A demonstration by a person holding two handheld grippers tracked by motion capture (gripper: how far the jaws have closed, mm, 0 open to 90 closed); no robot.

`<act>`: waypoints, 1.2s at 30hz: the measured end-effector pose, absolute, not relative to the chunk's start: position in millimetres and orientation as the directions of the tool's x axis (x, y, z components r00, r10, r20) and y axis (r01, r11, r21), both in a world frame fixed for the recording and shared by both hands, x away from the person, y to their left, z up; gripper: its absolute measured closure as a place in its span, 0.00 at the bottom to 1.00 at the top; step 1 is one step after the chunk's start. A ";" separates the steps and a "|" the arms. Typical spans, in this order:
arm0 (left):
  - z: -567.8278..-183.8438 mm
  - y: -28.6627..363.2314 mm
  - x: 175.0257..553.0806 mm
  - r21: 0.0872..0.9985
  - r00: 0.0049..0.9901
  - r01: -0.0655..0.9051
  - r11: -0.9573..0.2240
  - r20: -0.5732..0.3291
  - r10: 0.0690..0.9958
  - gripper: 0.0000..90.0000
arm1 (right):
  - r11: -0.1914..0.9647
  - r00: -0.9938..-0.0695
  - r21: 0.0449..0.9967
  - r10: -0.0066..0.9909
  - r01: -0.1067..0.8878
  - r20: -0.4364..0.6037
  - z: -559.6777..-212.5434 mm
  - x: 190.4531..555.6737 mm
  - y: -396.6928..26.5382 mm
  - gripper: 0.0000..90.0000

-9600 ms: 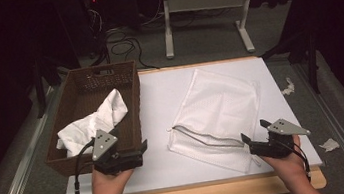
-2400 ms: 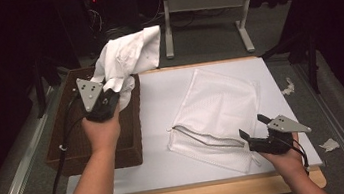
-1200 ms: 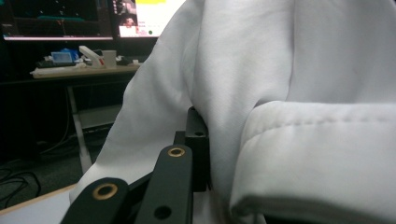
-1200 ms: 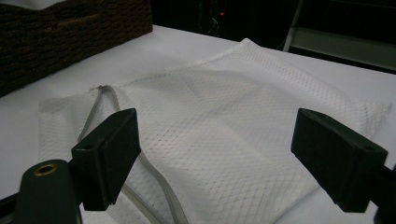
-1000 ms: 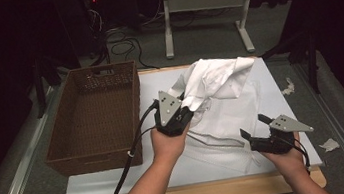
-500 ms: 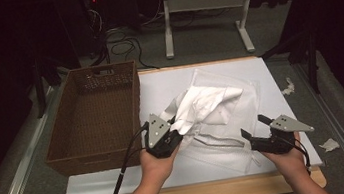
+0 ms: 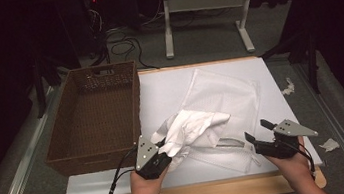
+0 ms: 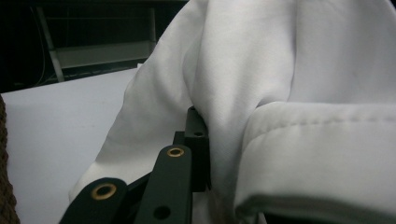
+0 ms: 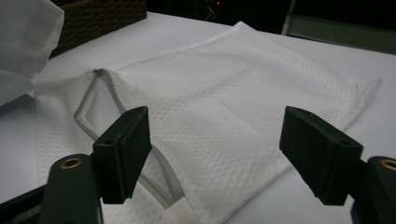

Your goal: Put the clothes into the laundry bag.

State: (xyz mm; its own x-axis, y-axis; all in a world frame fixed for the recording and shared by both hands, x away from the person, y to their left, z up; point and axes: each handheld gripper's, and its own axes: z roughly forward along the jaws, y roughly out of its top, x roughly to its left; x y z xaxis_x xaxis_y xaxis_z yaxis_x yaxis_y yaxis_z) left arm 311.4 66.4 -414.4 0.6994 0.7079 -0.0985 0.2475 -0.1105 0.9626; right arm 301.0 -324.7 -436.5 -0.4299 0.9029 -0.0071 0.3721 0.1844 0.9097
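While the white cloth [image 7: 191, 127] is clamped in the left gripper [image 7: 163, 151] over the mesh laundry bag [image 7: 226, 102], the right gripper [image 7: 259, 141] is held part-open, closing, empty, at the bag's zipper end.

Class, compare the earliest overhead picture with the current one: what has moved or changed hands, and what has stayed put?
The left gripper took hold of the white cloth in the wicker basket, lifted it out and carried it across and down onto the mesh bag. The right gripper stayed at the bag's zipper edge; its jaws have just been closing, nothing pinched yet. Basket and bag kept their places.
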 end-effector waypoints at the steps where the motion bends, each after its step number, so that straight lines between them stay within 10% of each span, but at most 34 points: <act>1: -414.4 66.4 311.4 0.963 0.699 0.247 -0.111 -0.099 0.708 0.86 | 0.184 -0.430 0.910 0.903 0.372 -0.007 -436.5 301.0 -324.7 0.29; 36: -424.6 82.6 307.7 0.954 0.655 0.293 -0.068 -0.149 0.740 0.86 | 0.454 -0.586 0.723 0.806 0.520 -0.085 -474.1 350.5 -282.6 0.64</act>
